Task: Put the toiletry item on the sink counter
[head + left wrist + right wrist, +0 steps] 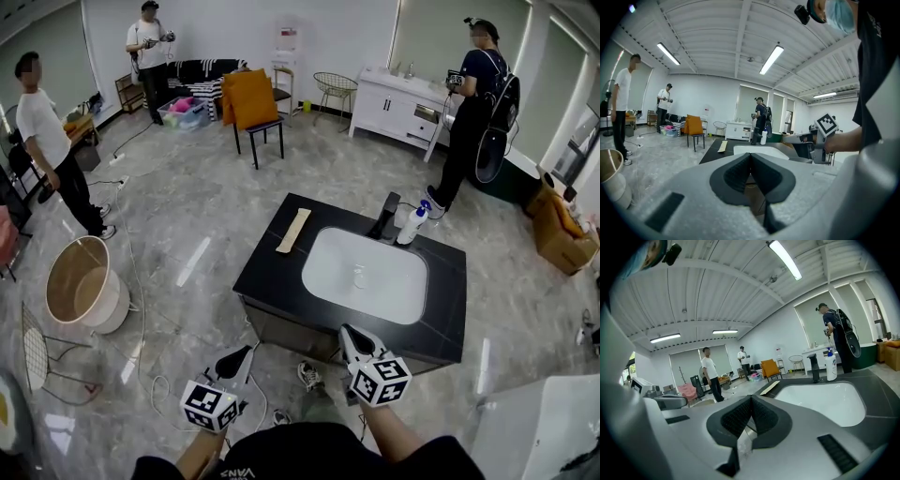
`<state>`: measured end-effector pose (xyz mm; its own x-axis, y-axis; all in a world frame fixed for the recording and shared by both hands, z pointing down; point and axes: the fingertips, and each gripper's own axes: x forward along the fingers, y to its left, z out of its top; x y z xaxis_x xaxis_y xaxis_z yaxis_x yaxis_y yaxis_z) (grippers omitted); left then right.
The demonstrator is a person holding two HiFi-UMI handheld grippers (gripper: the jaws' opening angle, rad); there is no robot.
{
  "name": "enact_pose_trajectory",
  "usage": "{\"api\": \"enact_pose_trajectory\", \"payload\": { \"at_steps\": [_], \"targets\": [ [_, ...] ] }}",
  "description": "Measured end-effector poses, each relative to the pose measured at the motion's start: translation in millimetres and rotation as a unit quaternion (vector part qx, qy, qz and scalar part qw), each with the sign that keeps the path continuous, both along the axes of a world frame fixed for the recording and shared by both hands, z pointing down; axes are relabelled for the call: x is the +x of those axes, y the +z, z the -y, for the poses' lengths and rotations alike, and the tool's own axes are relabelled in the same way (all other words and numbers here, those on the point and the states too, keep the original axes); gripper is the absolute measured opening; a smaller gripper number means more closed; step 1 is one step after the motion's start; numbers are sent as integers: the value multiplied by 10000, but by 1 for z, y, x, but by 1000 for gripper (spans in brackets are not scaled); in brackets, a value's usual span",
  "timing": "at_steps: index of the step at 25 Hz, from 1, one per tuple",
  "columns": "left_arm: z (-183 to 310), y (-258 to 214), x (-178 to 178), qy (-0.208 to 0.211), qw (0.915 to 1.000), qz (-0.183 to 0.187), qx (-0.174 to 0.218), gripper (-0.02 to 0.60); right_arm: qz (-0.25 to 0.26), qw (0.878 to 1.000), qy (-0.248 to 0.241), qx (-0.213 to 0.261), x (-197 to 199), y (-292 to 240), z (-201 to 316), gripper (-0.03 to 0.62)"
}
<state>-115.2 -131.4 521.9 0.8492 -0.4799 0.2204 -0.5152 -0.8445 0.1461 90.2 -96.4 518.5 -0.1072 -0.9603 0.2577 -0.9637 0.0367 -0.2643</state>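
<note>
Both tongs are pressed together on nothing: left gripper (247, 351) and right gripper (348, 331) hang at the near edge of the black rectangular sink counter (272, 274), well apart from anything to grab.

We take the toiletry item to be the white plastic pump bottle with blue top (411, 225). It is on the counter's far side, just beside the black upright faucet (386, 217) and behind the white oval basin (366, 274).

It stands upright, long axis vertical, pump end up. The nozzle seems to point toward the faucet, but we can't be sure.

Risks:
- The jaws would have to part first, or a closed tip just shoves the bottle.
- It is tall and narrow, so a push high up could tip it into the basin or off the far edge.
- The faucet crowds one side, so a jaw may strike it.

A flat beige strip (293, 231) lies on the left of the counter, clear of the bottle.
</note>
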Motion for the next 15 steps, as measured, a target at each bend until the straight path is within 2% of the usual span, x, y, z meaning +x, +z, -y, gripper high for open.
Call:
{"api": "enact_pose_trajectory", "payload": {
  "at_steps": [15],
  "targets": [
    [-10,2,-9,-17,10000,-34,-47,9,14,9997,52,-254,-15,16,-17,-2]
  ]
}}
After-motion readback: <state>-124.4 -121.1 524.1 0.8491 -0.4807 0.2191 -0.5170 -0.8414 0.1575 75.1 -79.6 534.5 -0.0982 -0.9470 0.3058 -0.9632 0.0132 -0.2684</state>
